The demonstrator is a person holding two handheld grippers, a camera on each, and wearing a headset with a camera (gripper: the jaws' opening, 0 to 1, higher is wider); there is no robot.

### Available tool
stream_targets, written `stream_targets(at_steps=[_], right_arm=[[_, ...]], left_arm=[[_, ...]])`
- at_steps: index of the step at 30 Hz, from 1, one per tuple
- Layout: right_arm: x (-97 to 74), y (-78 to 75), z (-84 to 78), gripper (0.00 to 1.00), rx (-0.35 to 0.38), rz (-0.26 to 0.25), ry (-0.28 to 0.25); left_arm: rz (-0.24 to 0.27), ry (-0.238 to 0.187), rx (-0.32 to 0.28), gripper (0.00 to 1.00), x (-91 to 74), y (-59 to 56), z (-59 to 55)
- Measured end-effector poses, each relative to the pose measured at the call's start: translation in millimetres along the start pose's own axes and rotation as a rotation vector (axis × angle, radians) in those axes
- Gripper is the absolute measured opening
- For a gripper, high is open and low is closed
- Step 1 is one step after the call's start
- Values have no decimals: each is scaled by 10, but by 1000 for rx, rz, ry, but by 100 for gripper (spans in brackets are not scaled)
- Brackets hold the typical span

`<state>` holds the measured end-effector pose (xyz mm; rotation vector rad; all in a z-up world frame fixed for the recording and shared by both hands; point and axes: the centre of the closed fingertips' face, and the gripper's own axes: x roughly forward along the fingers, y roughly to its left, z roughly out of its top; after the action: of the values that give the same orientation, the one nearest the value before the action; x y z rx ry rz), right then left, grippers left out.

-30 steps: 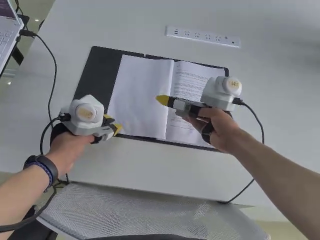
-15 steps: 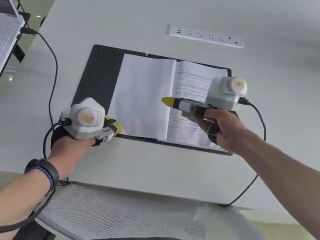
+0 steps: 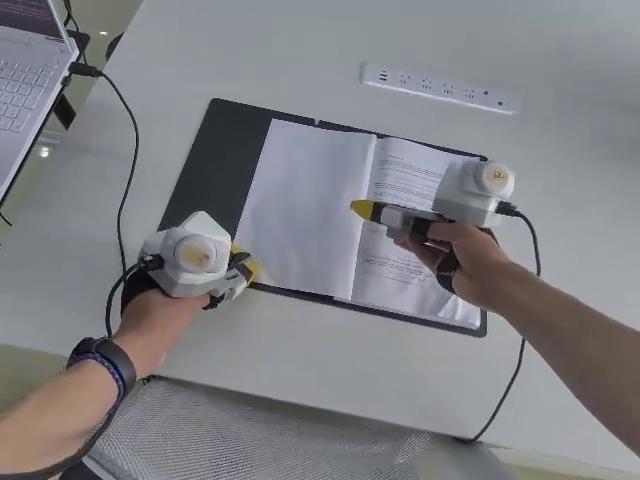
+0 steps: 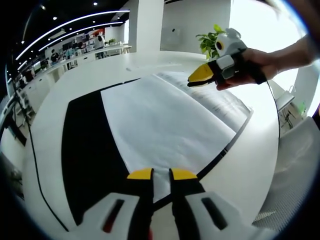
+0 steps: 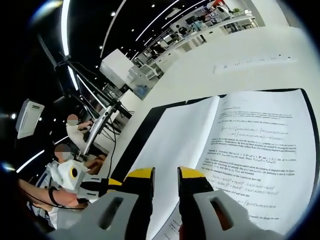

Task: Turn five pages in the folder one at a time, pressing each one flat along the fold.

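holding two grippers over the open folder (image 3: 212, 160), which lies mid-frame in the head view on the white table (image 3: 300, 50), we have the left gripper (image 3: 245, 270) at the lower left corner of the blank page (image 3: 305, 200), jaws a narrow gap apart and gripping nothing. the right gripper (image 3: 360, 208) hovers right of centre, beside the fold (image 3: 372, 160) at the edge of the printed page (image 3: 412, 168), jaws likewise slightly apart and empty. a power strip (image 3: 440, 88) sits at the top, a laptop (image 3: 25, 70) in the upper left corner.
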<state>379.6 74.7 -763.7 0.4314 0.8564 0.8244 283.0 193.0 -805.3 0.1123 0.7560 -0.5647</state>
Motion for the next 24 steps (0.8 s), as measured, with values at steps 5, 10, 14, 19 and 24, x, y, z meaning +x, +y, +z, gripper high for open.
stream_targets(at_steps=[5,10,14,19,24], right_arm=[[107,-96,52,11,44,-8,-15],[179,-174,22,7,70,-18,-13],[185,-206,-30,0,44,-36,1],[162,-314,0,0,61,-13,-6],[162,-270,-7,0,83,13,-9]], left_arm=[[3,0,-6,7,6,29,1],[6,3,-16,5,17,54,-1],[8,8,-11,4,27,63,-5],[11,13,-12,2,38,81,-6],[18,12,-11,2,40,80,-5]])
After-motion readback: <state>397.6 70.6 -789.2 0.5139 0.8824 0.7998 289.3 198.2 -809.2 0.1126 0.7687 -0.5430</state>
